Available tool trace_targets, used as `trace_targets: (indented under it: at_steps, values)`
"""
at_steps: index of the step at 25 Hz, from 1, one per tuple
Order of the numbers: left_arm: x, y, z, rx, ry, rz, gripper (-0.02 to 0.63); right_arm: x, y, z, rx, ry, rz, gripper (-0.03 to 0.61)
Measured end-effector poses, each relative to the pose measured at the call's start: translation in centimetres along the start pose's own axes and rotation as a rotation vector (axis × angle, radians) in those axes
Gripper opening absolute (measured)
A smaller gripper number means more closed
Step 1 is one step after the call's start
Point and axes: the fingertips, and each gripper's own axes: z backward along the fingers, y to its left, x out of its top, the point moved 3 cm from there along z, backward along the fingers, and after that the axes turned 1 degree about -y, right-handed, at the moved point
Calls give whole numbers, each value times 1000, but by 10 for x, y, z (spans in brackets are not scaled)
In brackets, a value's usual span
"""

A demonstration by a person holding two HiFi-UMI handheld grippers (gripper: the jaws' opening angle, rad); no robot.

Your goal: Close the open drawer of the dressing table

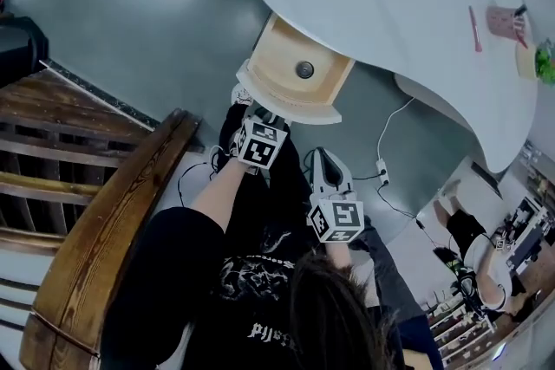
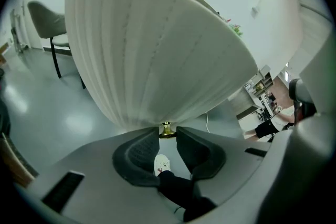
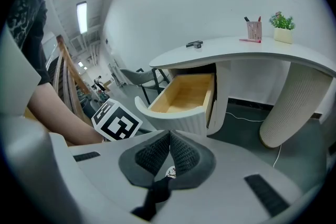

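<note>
Left gripper at the knob of the open drawer; right gripper closed and empty.
The drawer stands pulled out from under the white dressing table, with a curved, ribbed white front and a pale wooden inside. Directly ahead of the left gripper, its small brass knob sits at the narrow gap between the slightly parted jaws; whether they touch it is unclear. The right gripper hangs well back from the drawer front.
</note>
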Motion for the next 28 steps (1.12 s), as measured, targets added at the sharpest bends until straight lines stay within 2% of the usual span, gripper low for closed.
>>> trace_targets:
  at_steps: [23,28]
  values:
    - [26,-8,-11,46,83,-163,114,-8,-23,10,-67,-42,-131,26]
    - [35,-9,-17,38,71,-182,114,-9,-24,8,-69,-47,-143,26]
